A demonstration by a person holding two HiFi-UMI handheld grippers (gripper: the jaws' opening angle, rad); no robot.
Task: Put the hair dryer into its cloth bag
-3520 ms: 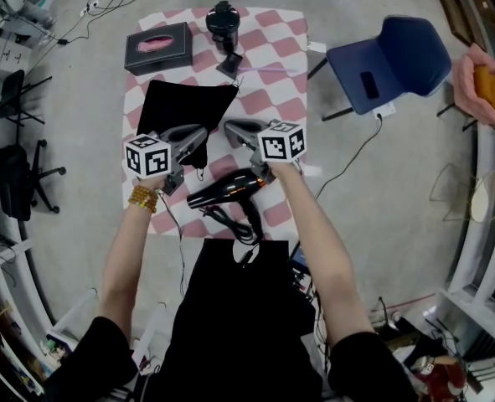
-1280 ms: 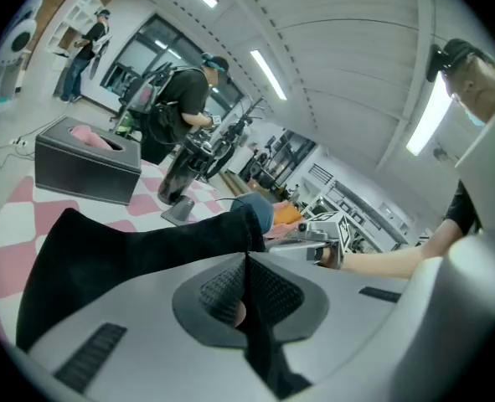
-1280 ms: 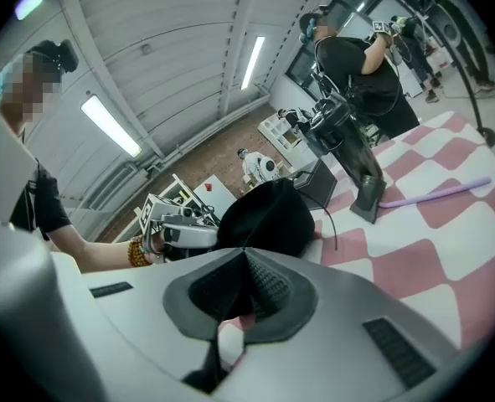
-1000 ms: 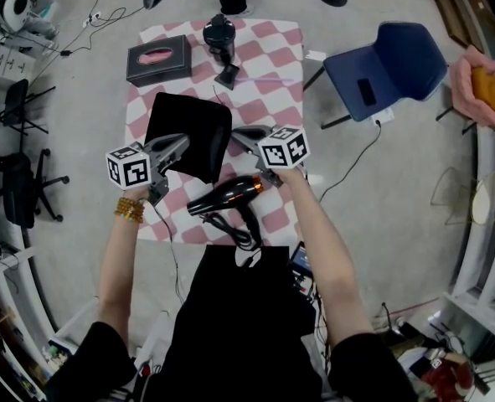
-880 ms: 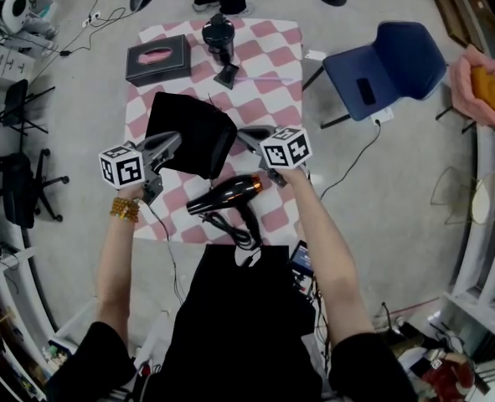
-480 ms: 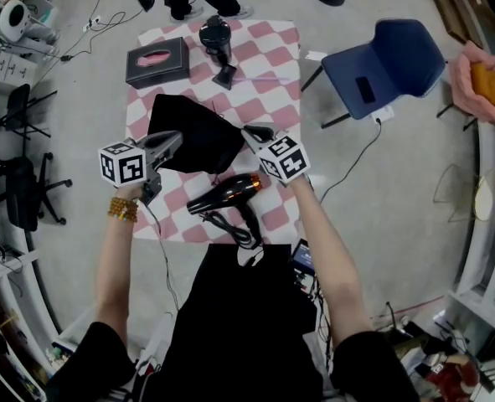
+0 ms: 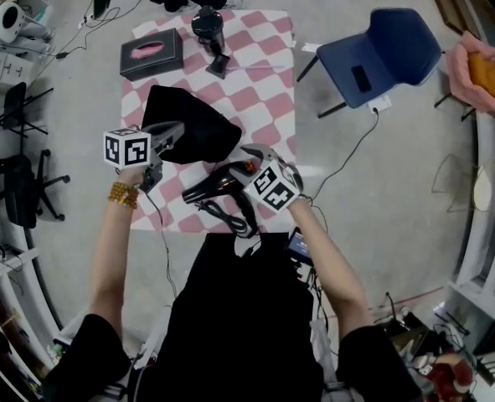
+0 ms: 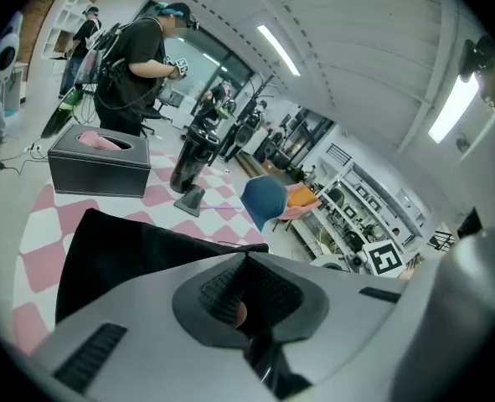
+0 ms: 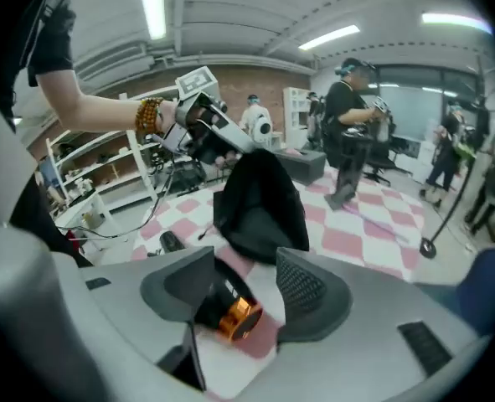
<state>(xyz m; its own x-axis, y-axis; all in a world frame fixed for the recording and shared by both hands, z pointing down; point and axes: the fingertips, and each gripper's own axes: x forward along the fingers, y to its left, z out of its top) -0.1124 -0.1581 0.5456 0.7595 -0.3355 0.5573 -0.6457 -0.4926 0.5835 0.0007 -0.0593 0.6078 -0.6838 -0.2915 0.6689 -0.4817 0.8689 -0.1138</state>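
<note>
Black cloth bag [image 7: 198,132] hangs by its edge from left gripper [image 8: 247,262], jaws clenched on the fabric. Hair dryer [image 7: 207,191] lies on checked mat [image 7: 268,65], at 5 o'clock of bag. Right gripper [image 9: 249,285] jaws are opening w/ dryer's orange-ringed end between them, pads not touching. Best approach: centre barrel btwn pads, clamp firmly, watch cord [image 7: 230,216].
</note>
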